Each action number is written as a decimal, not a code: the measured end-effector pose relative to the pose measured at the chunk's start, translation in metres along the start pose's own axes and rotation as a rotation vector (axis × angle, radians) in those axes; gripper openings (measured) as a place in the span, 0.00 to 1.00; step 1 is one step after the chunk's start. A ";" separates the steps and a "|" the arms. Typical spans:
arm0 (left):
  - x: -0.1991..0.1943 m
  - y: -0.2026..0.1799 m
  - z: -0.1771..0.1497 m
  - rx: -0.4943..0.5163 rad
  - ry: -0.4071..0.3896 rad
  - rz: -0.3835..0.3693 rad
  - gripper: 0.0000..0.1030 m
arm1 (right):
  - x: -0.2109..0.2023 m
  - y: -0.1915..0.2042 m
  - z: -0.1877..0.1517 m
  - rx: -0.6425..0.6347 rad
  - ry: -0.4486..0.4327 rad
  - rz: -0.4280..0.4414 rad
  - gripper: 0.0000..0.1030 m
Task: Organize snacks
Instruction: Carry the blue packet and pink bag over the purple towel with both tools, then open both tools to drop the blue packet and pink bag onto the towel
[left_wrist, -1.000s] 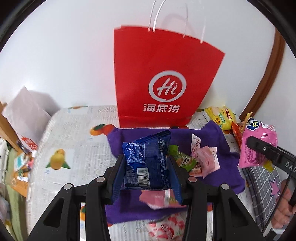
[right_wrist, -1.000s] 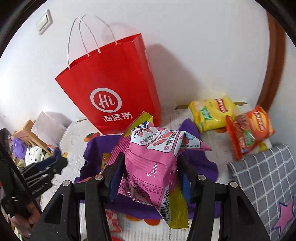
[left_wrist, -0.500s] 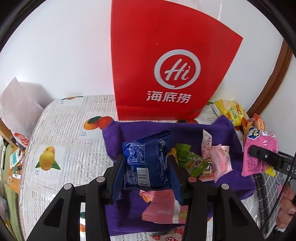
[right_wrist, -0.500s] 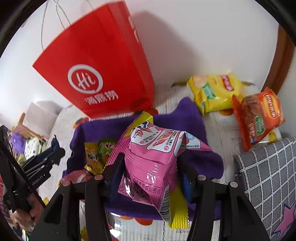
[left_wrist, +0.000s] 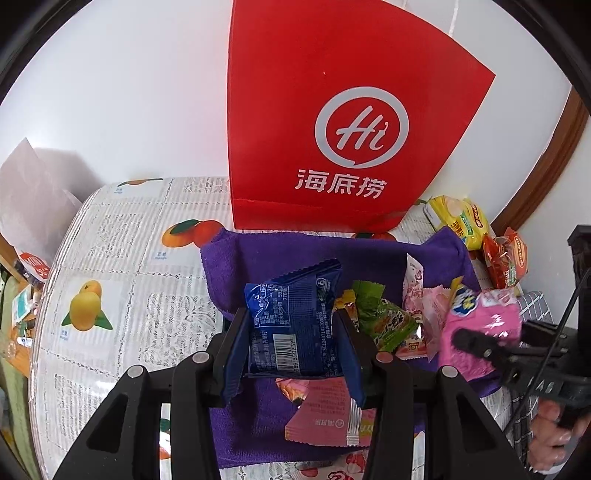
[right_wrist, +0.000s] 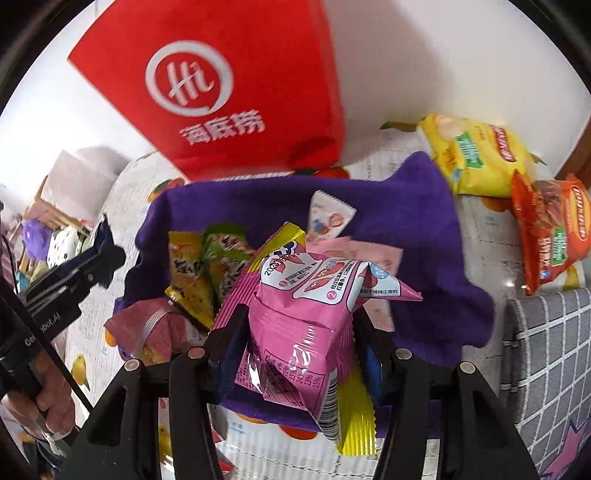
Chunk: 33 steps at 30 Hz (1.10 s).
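My left gripper (left_wrist: 293, 332) is shut on a blue snack packet (left_wrist: 295, 321) and holds it above a purple cloth (left_wrist: 277, 254). My right gripper (right_wrist: 299, 328) is shut on a pink snack bag (right_wrist: 306, 325) above the same cloth (right_wrist: 406, 221); it also shows at the right of the left wrist view (left_wrist: 480, 332). Several small packets lie on the cloth: green and yellow ones (right_wrist: 207, 266), pink ones (left_wrist: 325, 410). A red paper bag (left_wrist: 332, 129) stands behind the cloth against the wall.
A yellow chip bag (right_wrist: 476, 158) and an orange chip bag (right_wrist: 554, 229) lie to the right of the cloth. A grey checked cushion (right_wrist: 546, 350) is at right. The table has a fruit-print cover (left_wrist: 122, 277). Clutter sits beyond the left edge.
Both grippers have moved forward toward the red bag and lower over the cloth, each still holding its packet. The right gripper has come closer to the left one.
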<state>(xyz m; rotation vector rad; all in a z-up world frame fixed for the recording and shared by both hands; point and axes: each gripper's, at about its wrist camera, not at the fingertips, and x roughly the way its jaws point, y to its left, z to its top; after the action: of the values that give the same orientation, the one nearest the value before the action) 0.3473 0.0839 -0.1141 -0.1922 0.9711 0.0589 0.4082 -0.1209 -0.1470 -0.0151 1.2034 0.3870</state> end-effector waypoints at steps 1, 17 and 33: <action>0.000 0.000 0.000 0.000 -0.001 -0.002 0.42 | 0.002 0.003 -0.001 -0.018 0.008 0.000 0.53; 0.010 -0.005 -0.003 -0.004 0.048 -0.032 0.42 | 0.024 0.004 0.000 -0.021 0.071 -0.044 0.57; 0.011 -0.021 -0.008 0.027 0.067 -0.106 0.42 | -0.021 0.002 0.003 0.003 -0.057 -0.037 0.61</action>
<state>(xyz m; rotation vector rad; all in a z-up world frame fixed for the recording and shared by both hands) 0.3500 0.0619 -0.1244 -0.2211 1.0259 -0.0580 0.4039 -0.1240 -0.1266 -0.0234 1.1457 0.3509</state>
